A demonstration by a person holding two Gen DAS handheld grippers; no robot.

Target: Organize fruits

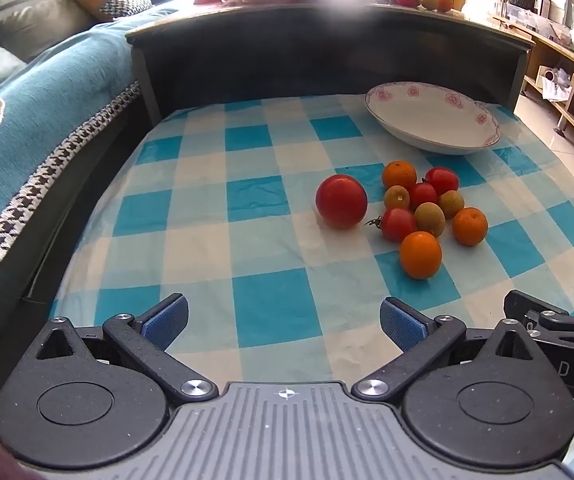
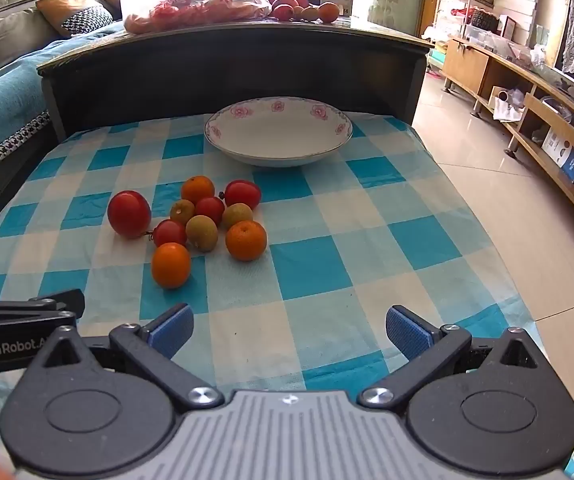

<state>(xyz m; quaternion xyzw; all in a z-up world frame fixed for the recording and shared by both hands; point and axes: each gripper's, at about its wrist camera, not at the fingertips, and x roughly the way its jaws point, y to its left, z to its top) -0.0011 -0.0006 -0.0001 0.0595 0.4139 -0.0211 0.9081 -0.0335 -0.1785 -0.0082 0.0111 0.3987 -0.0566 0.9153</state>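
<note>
- Behind the table (image 2: 327, 264) we see a dark raised shelf (image 2: 227, 64) carrying more fruit, a sofa along the left side and a tiled floor (image 2: 487, 184) off the right edge.
- We note a blue-and-white checked cloth (image 1: 247, 240) covering the table top.
- Left tongs (image 1: 283, 320): released, jaws spread wide, nothing between the pads, held over the near edge.
- Right tongs (image 2: 289, 330): likewise released and empty, over the near edge beside the left pair.
- Fruit cluster (image 2: 195, 224): it sits mid-table, slightly toward the left side. It holds a large red tomato (image 2: 129, 213), smaller tomatoes, three oranges and some brownish-green fruits, several of them touching.
- White flowered bowl (image 2: 278, 130): empty, at the far edge just before the shelf.
- Step in hand, as we judge it: first pick. We recommend starting with an outlying fruit, such as the nearest orange (image 2: 171, 265), so the pads do not nudge its neighbours.
- We advise closing gently across the fruit's widest part; round fruit will likely roll.
- Open room: bare cloth lies between cluster and bowl, and on the right half. We keep clear of the right edge, where fruit could drop to the floor.
</note>
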